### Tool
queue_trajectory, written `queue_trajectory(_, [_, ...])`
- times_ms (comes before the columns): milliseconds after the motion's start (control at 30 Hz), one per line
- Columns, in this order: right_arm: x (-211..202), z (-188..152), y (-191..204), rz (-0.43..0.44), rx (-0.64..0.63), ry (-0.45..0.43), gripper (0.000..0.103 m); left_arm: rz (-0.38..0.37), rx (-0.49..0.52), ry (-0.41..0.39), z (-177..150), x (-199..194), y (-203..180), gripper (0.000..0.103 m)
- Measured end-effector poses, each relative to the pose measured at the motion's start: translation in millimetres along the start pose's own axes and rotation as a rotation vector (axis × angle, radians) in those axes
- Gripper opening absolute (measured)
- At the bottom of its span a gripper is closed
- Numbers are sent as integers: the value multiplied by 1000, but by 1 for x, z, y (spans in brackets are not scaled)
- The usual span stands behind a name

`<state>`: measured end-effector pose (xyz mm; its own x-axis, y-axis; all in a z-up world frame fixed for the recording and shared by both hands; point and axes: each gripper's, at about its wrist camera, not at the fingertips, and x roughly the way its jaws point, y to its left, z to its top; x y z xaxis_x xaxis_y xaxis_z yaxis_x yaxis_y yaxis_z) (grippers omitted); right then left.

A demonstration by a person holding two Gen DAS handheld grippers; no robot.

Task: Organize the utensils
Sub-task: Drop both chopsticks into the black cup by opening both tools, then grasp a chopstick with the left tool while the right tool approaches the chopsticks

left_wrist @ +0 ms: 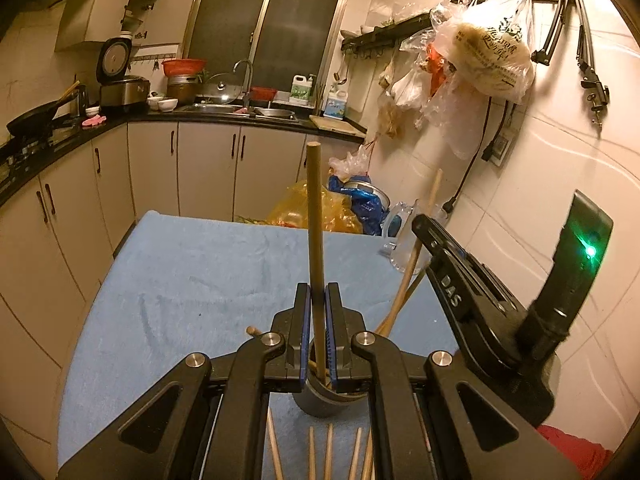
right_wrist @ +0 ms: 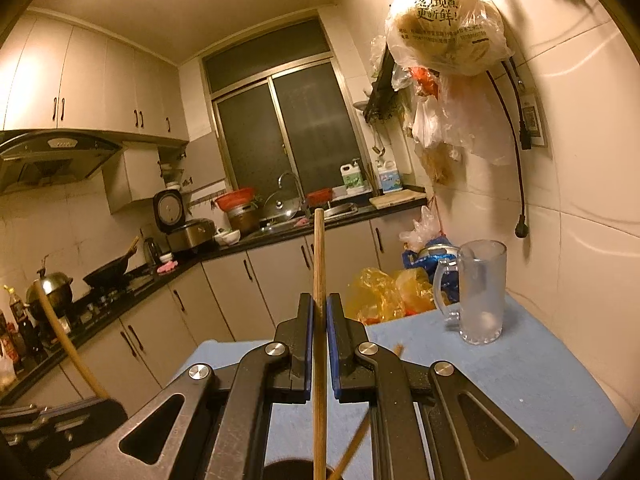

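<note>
Two grippers: each pinches one wooden chopstick above a dark cup on a blue cloth.
Left gripper [left_wrist: 318, 300]: blue pads pressed onto an upright chopstick [left_wrist: 315, 216]; its lower end goes down into the cup.
Right gripper [right_wrist: 319, 312]: pads closed on a second chopstick [right_wrist: 319, 280], held upright; its lower part runs down to the cup's rim at the bottom edge of the right wrist view.
Cup [left_wrist: 320, 402]: dark, round, directly below the left gripper, holding several other chopsticks that lean out to the right.
Loose chopsticks [left_wrist: 329, 450]: lying on the cloth just in front of the cup, nearer the camera.
Blue cloth [left_wrist: 192, 272]: covers the tabletop under the cup.
Glass mug [right_wrist: 478, 292]: frosted, handled, upright on the cloth, well beyond the cup towards the tiled wall.
</note>
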<state>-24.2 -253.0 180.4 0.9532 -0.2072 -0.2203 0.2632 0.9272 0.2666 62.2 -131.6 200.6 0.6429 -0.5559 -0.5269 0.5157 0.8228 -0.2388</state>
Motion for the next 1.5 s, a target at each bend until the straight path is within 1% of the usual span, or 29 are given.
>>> queue_trajectory(233, [-2,-14,-8,31,7,98,8,16,-3,21,-5,6,4,7])
queue_trajectory(400, [-6,-14,-9,58,15,129,9,23,-4,31,-3,7,6,8])
queue_trajectory(467, [-10,-11,-9,61,13,123,13,22,-12,30,-2,7,6,12])
queue_trajectory(500, [-13,-8,-9,65,15,115,15,23,-16,25,-1,5,6,18])
queue_trajectory(533, [-16,-6,-9,67,17,109,19,24,-17,19,0,3,6,21])
queue_trajectory(567, [-19,-4,-10,68,19,104,23,25,-17,12,0,1,6,22])
queue_trajectory(633, [-28,0,-10,69,25,92,26,24,-16,1,1,-5,5,22])
queue_trajectory(767, [-47,7,-15,74,44,84,28,19,-21,-30,2,-25,4,22])
queue_trajectory(800, [-53,8,-16,75,49,82,30,20,-19,-41,2,-31,3,23])
queue_trajectory(833, [-60,8,-18,76,53,79,33,23,-16,-52,2,-37,2,26])
queue_trajectory(867, [-66,8,-20,76,54,77,37,27,-12,-67,0,-46,2,28])
queue_trajectory(933, [-81,5,-23,72,54,77,42,33,-7,-82,-3,-57,2,31])
queue_trajectory(1000, [-92,-1,-26,75,53,89,42,34,-13,-88,-10,-69,5,31])
queue_trajectory(1067, [-103,-13,-28,71,39,120,43,35,-21,-83,-21,-76,8,31])
queue_trajectory(1167, [-115,-38,-34,59,33,177,43,42,-34,-54,-44,-83,17,32])
queue_trajectory(1267, [-122,-69,-42,46,37,258,43,41,-42,9,-75,-79,26,32])
queue_trajectory(1367, [-128,-102,-54,40,45,338,43,23,-64,98,-111,-68,36,32])
queue_trajectory(1433, [-128,-120,-66,25,69,391,43,1,-82,174,-134,-56,41,32])
queue_trajectory(1467, [-128,-127,-69,26,76,409,43,-2,-82,215,-145,-49,41,32])
queue_trajectory(1500, [-128,-132,-72,17,78,422,43,-8,-80,238,-152,-45,42,32])
